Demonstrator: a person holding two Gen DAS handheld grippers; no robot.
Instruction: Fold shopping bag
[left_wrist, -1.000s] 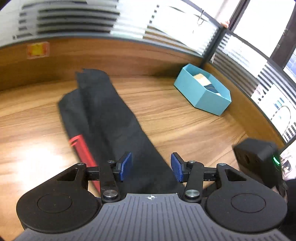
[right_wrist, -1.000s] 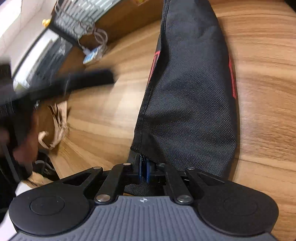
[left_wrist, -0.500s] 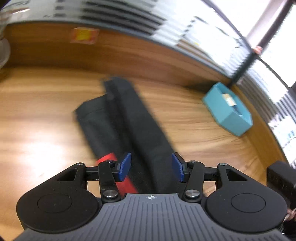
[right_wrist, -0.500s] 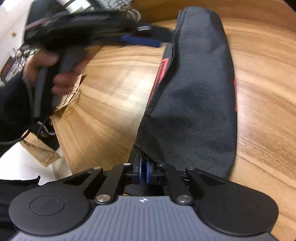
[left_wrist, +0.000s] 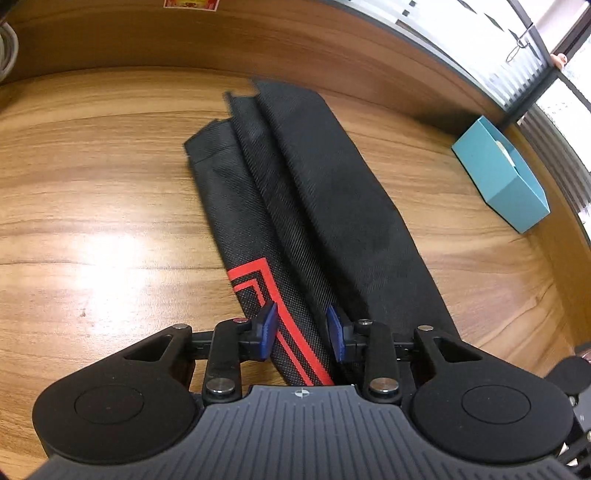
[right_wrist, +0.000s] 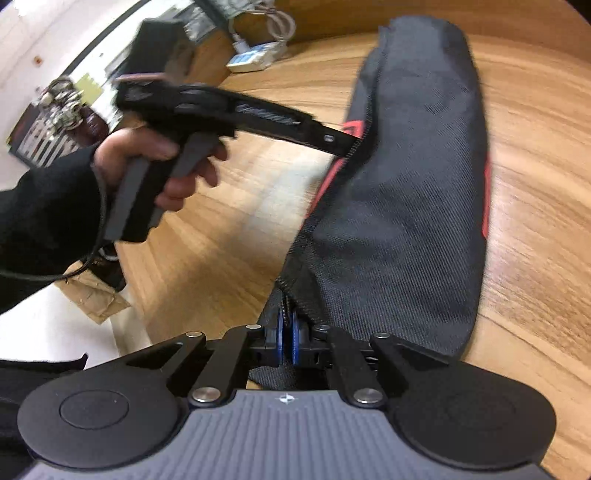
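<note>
A black woven shopping bag with red stripes lies folded into a long strip on the wooden table. My left gripper is open, low over the strip's long left edge, its blue pads either side of the red-striped fold. My right gripper is shut on the bag's near end, the fabric pinched between the blue pads. In the right wrist view the left gripper reaches the bag's left edge, held by a hand.
A teal open box stands at the table's right rear by the raised wooden rim. A power strip with cables lies at the far table edge. A brown paper bag sits below the table's left edge.
My left gripper has swung in and down to the bag's left edge, still open. My right gripper has stayed shut on the bag's end.
</note>
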